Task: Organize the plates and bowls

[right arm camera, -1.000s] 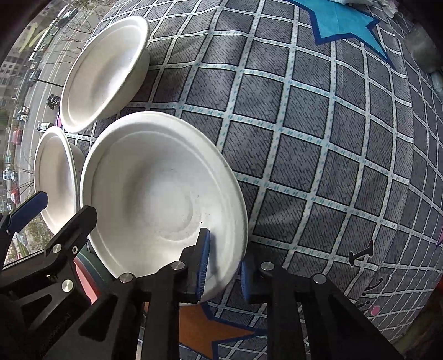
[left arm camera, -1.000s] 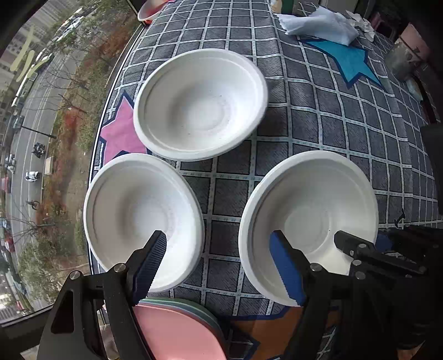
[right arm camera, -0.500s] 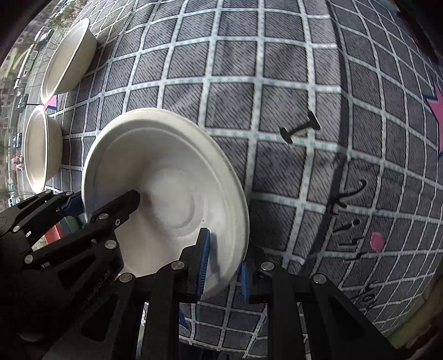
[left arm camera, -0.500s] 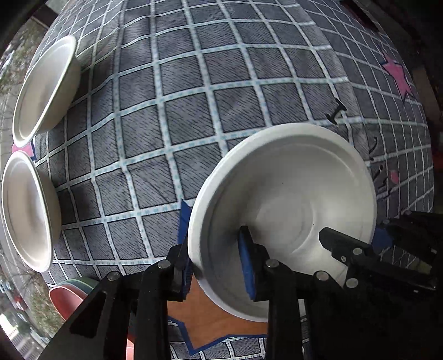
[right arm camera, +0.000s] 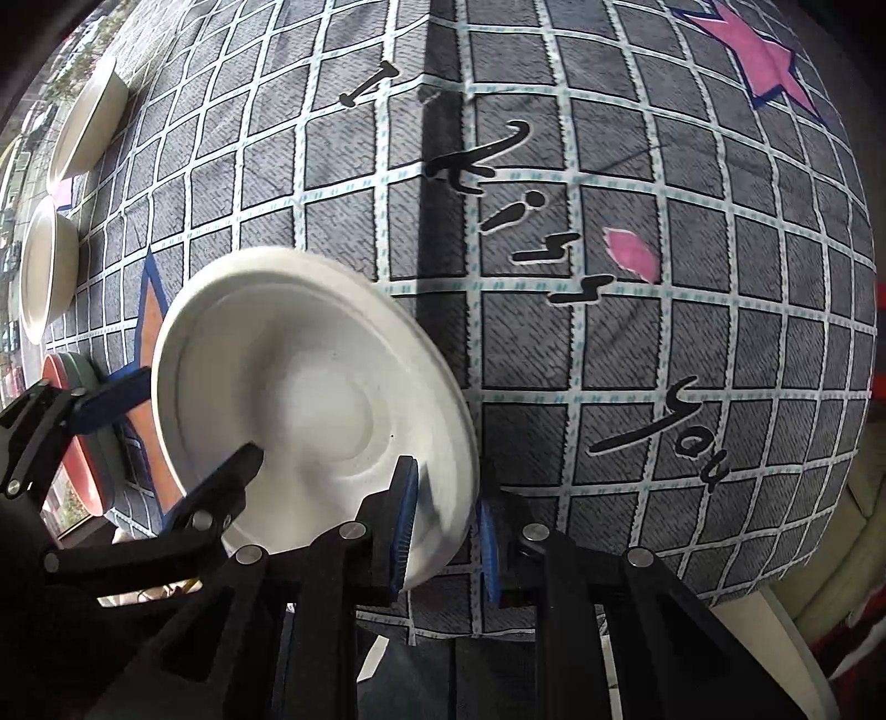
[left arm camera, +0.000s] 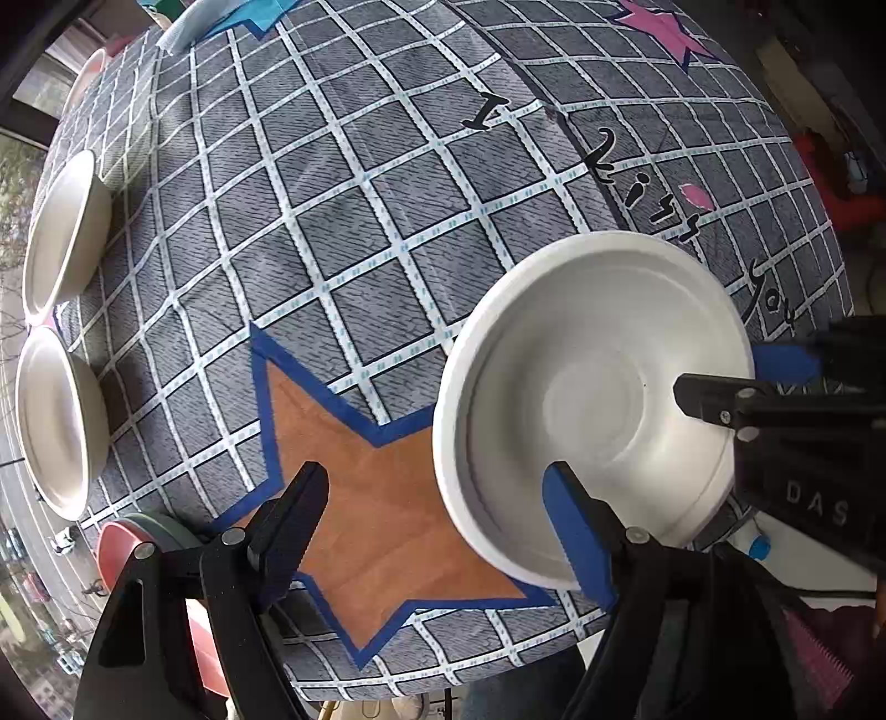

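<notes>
A white bowl (left arm camera: 598, 387) is held tilted above the checked tablecloth; it also shows in the right wrist view (right arm camera: 310, 387). My right gripper (right arm camera: 443, 531) is shut on its rim. My left gripper (left arm camera: 437, 515) is open, its right finger (left arm camera: 576, 531) in front of the bowl's near rim, its left finger over the orange star. Two more white bowls (left arm camera: 55, 432) (left arm camera: 66, 232) sit at the table's far left. A stack of pink and green plates (left arm camera: 144, 548) lies at the near left edge.
The tablecloth (left arm camera: 354, 232) has an orange star (left arm camera: 376, 498), a pink star (right arm camera: 769, 50) and black lettering (right arm camera: 554, 232). The table's near edge runs just below both grippers. A white cloth (left arm camera: 188, 33) lies at the far end.
The bowl has been carried right, away from the other two bowls. My left gripper, shut on its rim half a second ago, has opened and let go. The right gripper keeps its grip.
</notes>
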`<state>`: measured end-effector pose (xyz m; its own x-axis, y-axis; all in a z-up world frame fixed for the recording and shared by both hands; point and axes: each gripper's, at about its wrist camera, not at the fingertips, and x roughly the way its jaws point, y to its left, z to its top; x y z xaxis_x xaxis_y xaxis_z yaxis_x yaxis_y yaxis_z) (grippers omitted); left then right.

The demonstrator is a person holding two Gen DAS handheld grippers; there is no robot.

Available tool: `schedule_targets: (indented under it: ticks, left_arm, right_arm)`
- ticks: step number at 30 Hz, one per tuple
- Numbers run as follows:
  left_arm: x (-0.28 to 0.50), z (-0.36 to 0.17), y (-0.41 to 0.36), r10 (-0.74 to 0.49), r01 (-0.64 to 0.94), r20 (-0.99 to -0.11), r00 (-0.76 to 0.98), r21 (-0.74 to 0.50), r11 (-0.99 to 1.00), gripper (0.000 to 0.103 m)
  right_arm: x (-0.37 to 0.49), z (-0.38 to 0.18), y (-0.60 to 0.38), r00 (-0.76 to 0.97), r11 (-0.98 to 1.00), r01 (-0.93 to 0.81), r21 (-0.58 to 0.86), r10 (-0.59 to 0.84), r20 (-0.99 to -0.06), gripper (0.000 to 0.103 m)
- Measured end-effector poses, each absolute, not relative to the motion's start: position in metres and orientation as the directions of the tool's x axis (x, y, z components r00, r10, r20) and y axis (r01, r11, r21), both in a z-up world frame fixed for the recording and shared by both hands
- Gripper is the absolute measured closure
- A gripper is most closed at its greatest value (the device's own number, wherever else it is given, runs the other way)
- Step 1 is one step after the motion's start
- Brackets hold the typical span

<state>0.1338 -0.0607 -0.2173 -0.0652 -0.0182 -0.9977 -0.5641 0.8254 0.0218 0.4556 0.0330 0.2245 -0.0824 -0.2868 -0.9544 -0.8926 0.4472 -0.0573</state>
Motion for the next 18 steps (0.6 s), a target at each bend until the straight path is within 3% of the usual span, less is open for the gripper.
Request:
schedule_targets:
  ticks: [1, 2, 3, 12, 15, 18]
  left_arm:
    - [0.13, -0.212, -0.059, -0.014, -0.57, -0.998, -0.062, 0.024, 0.821, 0.02]
    - [0.126, -0.209, -0.058, -0.009, -0.578, -0.998, -0.056, 0.025, 0.816, 0.02]
    - [0.119, -0.205, -0.054, -0.003, -0.587, -0.999, -0.051, 0.027, 0.809, 0.02]
    - [0.06, -0.179, -0.036, 0.005, -0.643, -1.0, 0.004, 0.002, 0.766, 0.02]
    - [0.059, -0.172, -0.037, 0.007, -0.652, -1.0, 0.008, 0.0, 0.759, 0.02]
    - [0.049, -0.162, -0.045, 0.016, -0.669, -1.0, 0.018, 0.0, 0.743, 0.02]
  right_arm:
    - [0.476, 0.23, 0.018, -0.077, 0.463, -0.884, -0.064, -0.28, -0.957, 0.05]
    - [0.484, 0.231, 0.0, -0.07, 0.469, -0.881, -0.064, -0.263, -0.962, 0.036]
    - [0.493, 0.239, -0.007, -0.066, 0.468, -0.882, -0.058, -0.243, -0.968, 0.029]
    - [0.54, 0.3, 0.06, -0.036, 0.502, -0.862, -0.073, -0.203, -0.978, 0.028]
    - [0.546, 0.307, 0.084, -0.042, 0.503, -0.862, -0.062, -0.192, -0.98, 0.012]
    - [0.518, 0.305, 0.132, -0.039, 0.485, -0.872, -0.063, -0.198, -0.979, 0.012]
